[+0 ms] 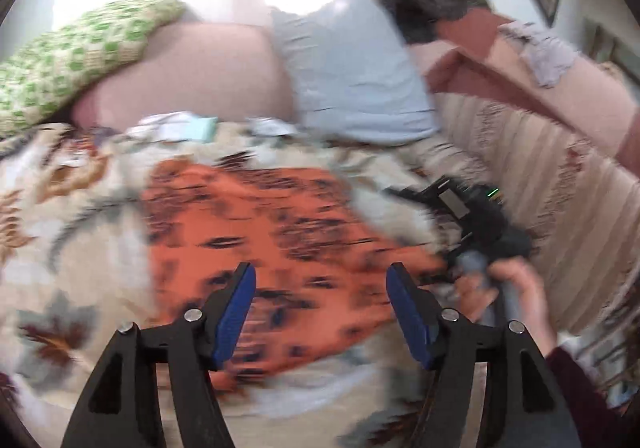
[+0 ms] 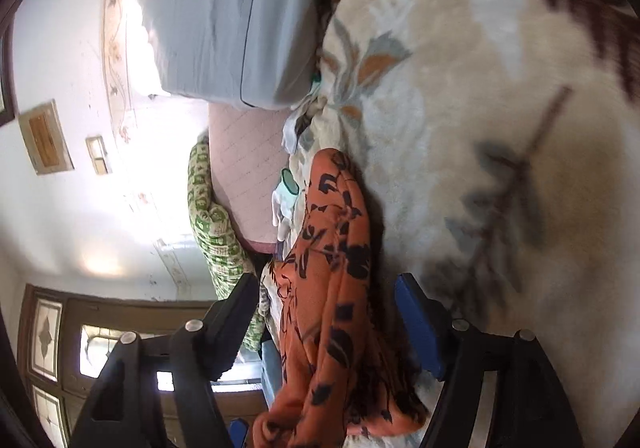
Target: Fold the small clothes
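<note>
Nearby, blue pillow (image 1: 352,68) behind orange garment (image 1: 256,232)

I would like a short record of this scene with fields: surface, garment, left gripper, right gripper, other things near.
surface: bed with a floral blanket
garment: orange cloth with dark print, lying on the blanket, partly bunched in the right wrist view
left gripper: left gripper open, above the cloth, nothing between its pads
right gripper: right gripper open, the cloth lies between its fingers, pads not pressing on it
other things near: pale blue pillow, pink pillow, green patterned cushion
</note>
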Demonstrator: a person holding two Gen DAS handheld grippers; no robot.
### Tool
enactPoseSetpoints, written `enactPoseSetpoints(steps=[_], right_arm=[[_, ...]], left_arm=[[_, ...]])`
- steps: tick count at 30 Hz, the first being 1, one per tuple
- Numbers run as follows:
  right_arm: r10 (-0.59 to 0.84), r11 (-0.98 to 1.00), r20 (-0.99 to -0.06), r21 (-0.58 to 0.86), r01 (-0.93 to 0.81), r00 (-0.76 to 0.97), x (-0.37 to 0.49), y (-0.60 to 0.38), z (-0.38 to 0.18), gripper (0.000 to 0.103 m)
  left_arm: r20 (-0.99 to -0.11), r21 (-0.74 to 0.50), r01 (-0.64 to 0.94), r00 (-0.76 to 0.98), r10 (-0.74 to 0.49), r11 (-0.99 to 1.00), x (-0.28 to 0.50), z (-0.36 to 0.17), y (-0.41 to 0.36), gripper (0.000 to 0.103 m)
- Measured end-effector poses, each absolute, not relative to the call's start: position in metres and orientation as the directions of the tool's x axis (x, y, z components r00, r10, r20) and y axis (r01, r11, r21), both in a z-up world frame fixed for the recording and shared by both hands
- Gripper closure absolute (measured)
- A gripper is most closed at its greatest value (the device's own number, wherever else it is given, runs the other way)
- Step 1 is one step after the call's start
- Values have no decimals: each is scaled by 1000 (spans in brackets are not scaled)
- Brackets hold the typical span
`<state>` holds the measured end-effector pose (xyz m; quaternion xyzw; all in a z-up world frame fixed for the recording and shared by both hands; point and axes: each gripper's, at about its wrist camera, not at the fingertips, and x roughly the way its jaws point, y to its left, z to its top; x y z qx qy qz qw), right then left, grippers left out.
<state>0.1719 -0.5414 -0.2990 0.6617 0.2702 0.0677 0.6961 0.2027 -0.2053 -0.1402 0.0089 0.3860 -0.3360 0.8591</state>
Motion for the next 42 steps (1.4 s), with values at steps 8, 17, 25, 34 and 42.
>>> enactPoseSetpoints(steps=[8,17,25,34,42], right_arm=[[492,335,-487,871,359,722,259,-532,-275,26],[237,830,-795,465,308,559,303,-451,-232,73],[168,865,-619,466,187,767,302,-444,-189,75],[191,708,-686,592,386,702,281,-494,-215,37],[254,800,-647,558,219,719,215,-423,-188,52]], left_arm=[[-800,74,669,482,-357,739,196,-202,-230,35],[-761,26,719,465,-453,695,185,-201,-203,36],[-715,-80,607,518,-470,790,210,-186,-164,36],[-764,-97,586,474,-438,805,239,-179,-161,36],[-800,-44,565,474,-368,824,353,-161,-214,36]])
